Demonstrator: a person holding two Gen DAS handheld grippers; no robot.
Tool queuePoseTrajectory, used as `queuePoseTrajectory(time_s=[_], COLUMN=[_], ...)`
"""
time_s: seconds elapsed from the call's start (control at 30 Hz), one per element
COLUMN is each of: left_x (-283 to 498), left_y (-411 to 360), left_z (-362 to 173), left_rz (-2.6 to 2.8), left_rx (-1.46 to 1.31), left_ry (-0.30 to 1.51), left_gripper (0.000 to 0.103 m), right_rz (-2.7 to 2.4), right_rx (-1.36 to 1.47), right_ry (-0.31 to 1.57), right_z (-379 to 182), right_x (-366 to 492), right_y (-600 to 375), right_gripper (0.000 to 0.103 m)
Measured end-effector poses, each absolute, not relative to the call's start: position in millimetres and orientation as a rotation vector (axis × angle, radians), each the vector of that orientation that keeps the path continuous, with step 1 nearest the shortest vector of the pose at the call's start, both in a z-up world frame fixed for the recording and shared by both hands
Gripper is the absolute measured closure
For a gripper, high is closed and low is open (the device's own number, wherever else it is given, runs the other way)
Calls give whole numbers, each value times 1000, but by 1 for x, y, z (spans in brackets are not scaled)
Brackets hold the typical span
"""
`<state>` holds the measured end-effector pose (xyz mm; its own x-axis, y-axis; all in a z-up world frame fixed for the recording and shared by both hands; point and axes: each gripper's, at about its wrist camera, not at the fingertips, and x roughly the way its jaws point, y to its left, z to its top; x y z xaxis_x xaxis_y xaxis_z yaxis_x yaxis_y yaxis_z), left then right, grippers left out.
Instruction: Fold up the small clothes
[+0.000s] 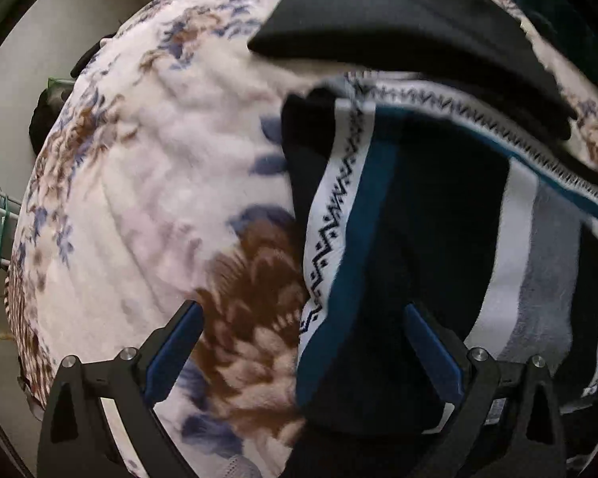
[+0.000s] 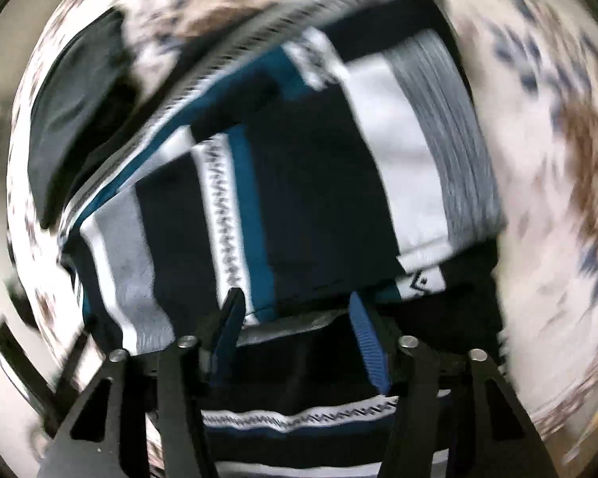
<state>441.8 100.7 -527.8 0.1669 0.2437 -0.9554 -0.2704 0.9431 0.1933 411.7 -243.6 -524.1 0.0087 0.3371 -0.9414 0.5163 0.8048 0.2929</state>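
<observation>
Left tool (image 1: 299, 314) spread, striped sweater (image 1: 398, 239) beneath

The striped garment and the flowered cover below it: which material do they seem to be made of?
Striped garment: probably a knitted fabric, matte, with woven-in zigzag bands and a soft, slightly fuzzy grey stripe. Flowered cover: likely plush fleece, since its surface looks fluffy and the printed flowers have soft edges.

Light was soft and even, no glare. Right wrist view was heavily motion-smeared; left only slightly. Fisheye bent edges, corners went black.
</observation>
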Motion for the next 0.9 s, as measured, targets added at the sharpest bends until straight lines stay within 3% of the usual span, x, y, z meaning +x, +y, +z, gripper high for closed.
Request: queuePoseTrajectory(time_s=[0.03, 0.1, 0.27, 0.37, 0.43, 0.63, 0.67, 0.7, 0.73, 0.9], left_x=[443, 444, 444, 441, 439, 437, 436, 436, 435, 433], left_y=[102, 103, 100, 96, 89, 65, 62, 61, 61, 67], left_z=[-530, -531, -531, -519, -511, -524, -532, -536, -540, -536], left_rz=[367, 358, 353, 329, 307, 253, 249, 245, 242, 247], left_rx=[-20, -16, 15, 3, -7, 31, 44, 55, 57, 30], left_ry=[1354, 1354, 1351, 1333, 1317, 1352, 1367, 1374, 1384, 1388], left_gripper=[0, 0, 0, 0, 0, 0, 0, 0, 0, 0], right_rz=[-187, -231, -203, -201, -253, -361, -343, -337, -345, -319], right_rx=[721, 780, 712, 641, 529, 400, 405, 402, 371, 309], right_ry=[1583, 1546, 1584, 1559, 1474, 1475, 1490, 1484, 1473, 1475], right_z=[-531, -534, -536, -514, -486, -505, -514, -520, -521, -518], right_x=[409, 402, 384, 387, 389, 414, 418, 421, 422, 417], right_y=[-248, -256, -253, -247, -261, -296, -298, -293, -293, -300], right_gripper=[85, 95, 96, 81, 48, 44, 46, 69, 83, 84])
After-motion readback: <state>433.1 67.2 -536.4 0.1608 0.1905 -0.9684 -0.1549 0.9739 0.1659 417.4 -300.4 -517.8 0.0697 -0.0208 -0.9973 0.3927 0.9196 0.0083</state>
